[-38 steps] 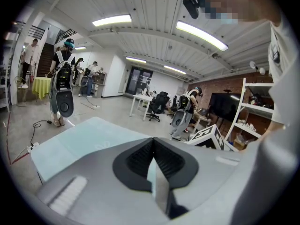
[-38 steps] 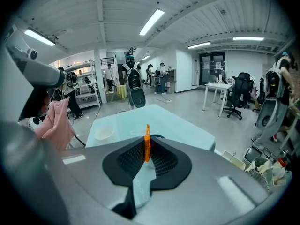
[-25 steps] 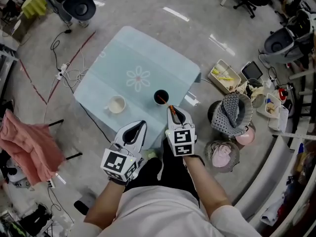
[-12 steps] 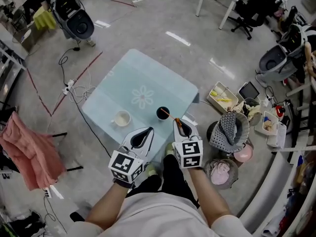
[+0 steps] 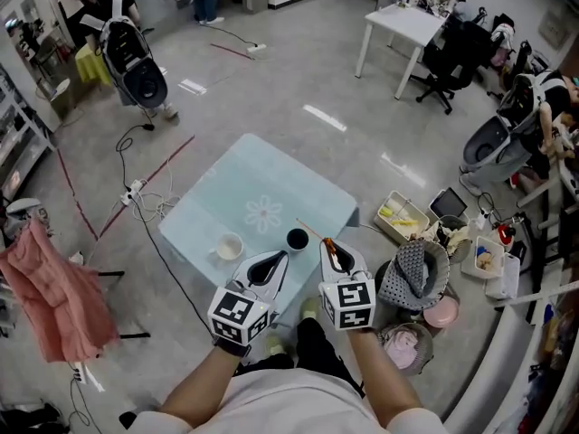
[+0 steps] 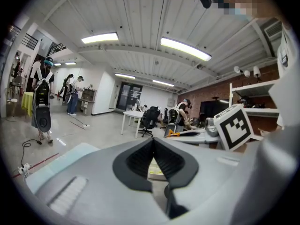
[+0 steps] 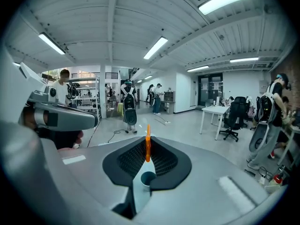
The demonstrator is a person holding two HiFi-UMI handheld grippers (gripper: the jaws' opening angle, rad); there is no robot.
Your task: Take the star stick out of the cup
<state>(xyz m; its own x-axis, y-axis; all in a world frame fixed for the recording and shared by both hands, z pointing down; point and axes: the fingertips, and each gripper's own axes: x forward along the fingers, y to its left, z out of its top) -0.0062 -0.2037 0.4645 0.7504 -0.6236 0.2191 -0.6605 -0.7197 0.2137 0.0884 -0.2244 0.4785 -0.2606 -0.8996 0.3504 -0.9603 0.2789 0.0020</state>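
Observation:
A black cup stands near the front edge of the light blue table. My right gripper is shut on the orange end of the star stick. The stick's thin shaft slants up and to the left past the cup's rim, apparently clear of the cup. In the right gripper view the orange stick stands upright between the closed jaws, with the cup below it. My left gripper hangs beside the right one over the table's front edge. Its jaws meet with nothing between them.
A white cup sits left of the black one. Baskets, boxes and a polka-dot cloth crowd the floor at the right. Cables run along the floor at the left, next to a pink cloth.
The right gripper has lifted the stick up out of the black cup. Both grippers have risen and the whole view has pulled back from the table.

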